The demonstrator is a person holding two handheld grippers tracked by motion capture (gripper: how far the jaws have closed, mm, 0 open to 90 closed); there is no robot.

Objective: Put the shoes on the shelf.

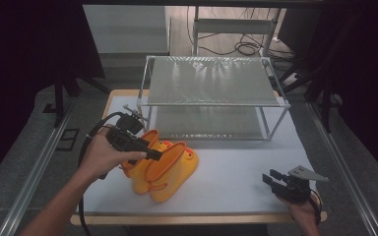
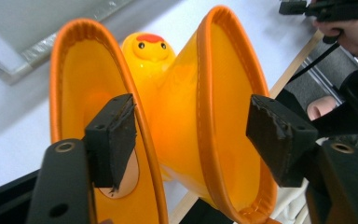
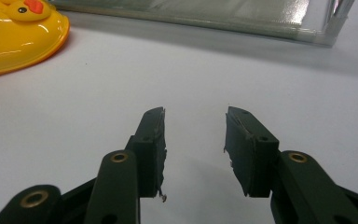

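Our left gripper [image 1: 153, 154] hangs over the pair of yellow duck boots [image 1: 165, 169] near the left front of the white table [image 1: 236, 172]. Its jaws stand spread wide — in the left gripper view one pad sits inside the mouth of the left boot [image 2: 74, 107] and the other outside the far rim of the right boot [image 2: 223, 116], so both orange-trimmed collars lie between them, with no pad pressing on either. The boots stand side by side, touching, toes toward the wire shelf rack [image 1: 211, 96] behind them, with a narrow strip of bare table between toes and rack.

Our right gripper [image 1: 274, 178] rests low at the right front edge of the table, well apart from the boots, jaws parted and holding nothing. In the right gripper view we see open white surface ahead of it — the toe of one boot [image 3: 18, 35] at the far left, the rack's lower shelf edge [image 3: 205, 18] across the back.
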